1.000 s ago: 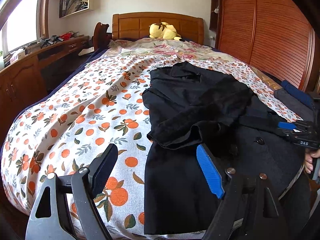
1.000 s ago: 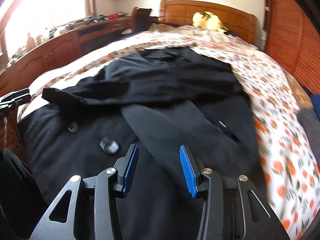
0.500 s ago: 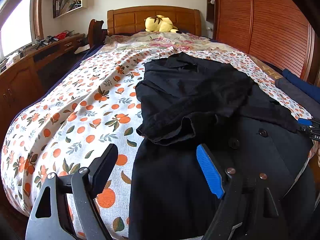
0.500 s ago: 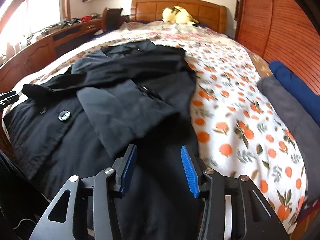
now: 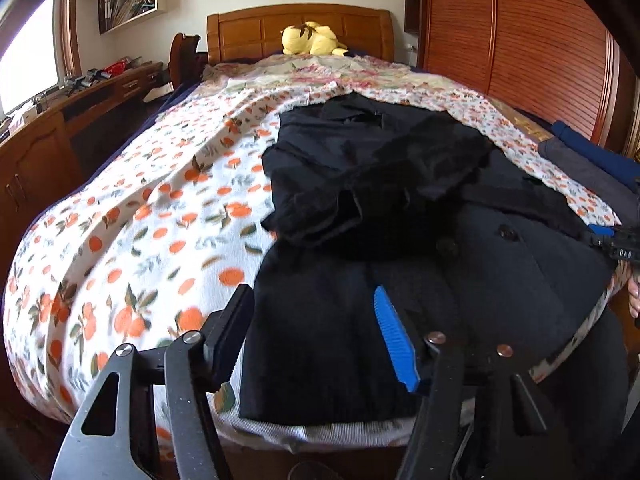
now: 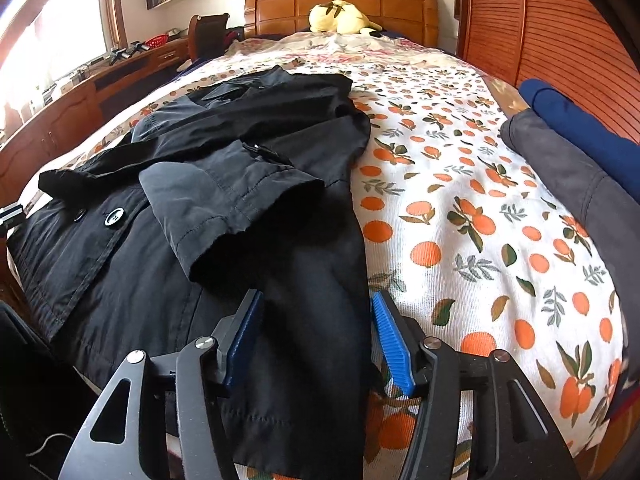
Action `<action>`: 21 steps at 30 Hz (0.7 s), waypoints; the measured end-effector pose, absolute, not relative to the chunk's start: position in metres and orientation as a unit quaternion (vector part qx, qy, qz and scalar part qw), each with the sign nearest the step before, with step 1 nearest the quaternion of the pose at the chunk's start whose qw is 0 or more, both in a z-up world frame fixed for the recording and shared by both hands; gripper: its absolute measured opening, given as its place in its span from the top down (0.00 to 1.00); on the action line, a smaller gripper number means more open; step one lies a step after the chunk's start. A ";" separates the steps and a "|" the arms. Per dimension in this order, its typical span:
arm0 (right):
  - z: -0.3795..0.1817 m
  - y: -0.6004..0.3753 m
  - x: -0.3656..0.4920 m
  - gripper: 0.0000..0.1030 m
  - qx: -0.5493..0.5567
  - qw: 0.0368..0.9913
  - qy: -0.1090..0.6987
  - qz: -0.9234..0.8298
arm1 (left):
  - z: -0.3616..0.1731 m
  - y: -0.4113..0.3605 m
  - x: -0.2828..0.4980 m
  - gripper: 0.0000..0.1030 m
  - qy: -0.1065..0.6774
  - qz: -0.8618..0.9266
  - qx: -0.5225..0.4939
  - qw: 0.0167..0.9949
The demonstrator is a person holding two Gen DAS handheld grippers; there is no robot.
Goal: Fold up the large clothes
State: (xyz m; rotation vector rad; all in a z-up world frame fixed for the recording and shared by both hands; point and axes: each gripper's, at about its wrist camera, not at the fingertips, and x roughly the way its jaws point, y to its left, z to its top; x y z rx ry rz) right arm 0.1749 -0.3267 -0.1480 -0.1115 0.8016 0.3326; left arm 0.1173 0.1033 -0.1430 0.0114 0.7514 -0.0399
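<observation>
A black buttoned coat (image 5: pixel 420 208) lies lengthwise on the bed, both sleeves folded across its front; it also shows in the right wrist view (image 6: pixel 224 184). My left gripper (image 5: pixel 316 336) is open, its jaws on either side of the coat's left hem corner at the foot of the bed. My right gripper (image 6: pixel 316 340) is open, its jaws on either side of the coat's right hem edge. The right gripper's tip shows at the right edge of the left wrist view (image 5: pixel 616 240).
The bed has an orange-print sheet (image 5: pixel 160 220) and a wooden headboard (image 5: pixel 300 28) with a yellow plush toy (image 5: pixel 312 38). Folded grey and blue clothes (image 6: pixel 576 152) lie along the bed's right side. A wooden desk (image 5: pixel 60 128) stands to the left, a slatted wardrobe (image 5: pixel 520 40) to the right.
Both grippers have moved outward to the coat's two hem corners at the foot of the bed. The right one swung from over the coat's middle to its right edge. Both stay open.
</observation>
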 end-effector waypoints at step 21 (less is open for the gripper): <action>-0.148 -0.326 0.155 0.38 -0.070 0.903 0.392 0.161 | -0.173 0.131 0.093 0.39 0.387 0.000 -0.040 0.921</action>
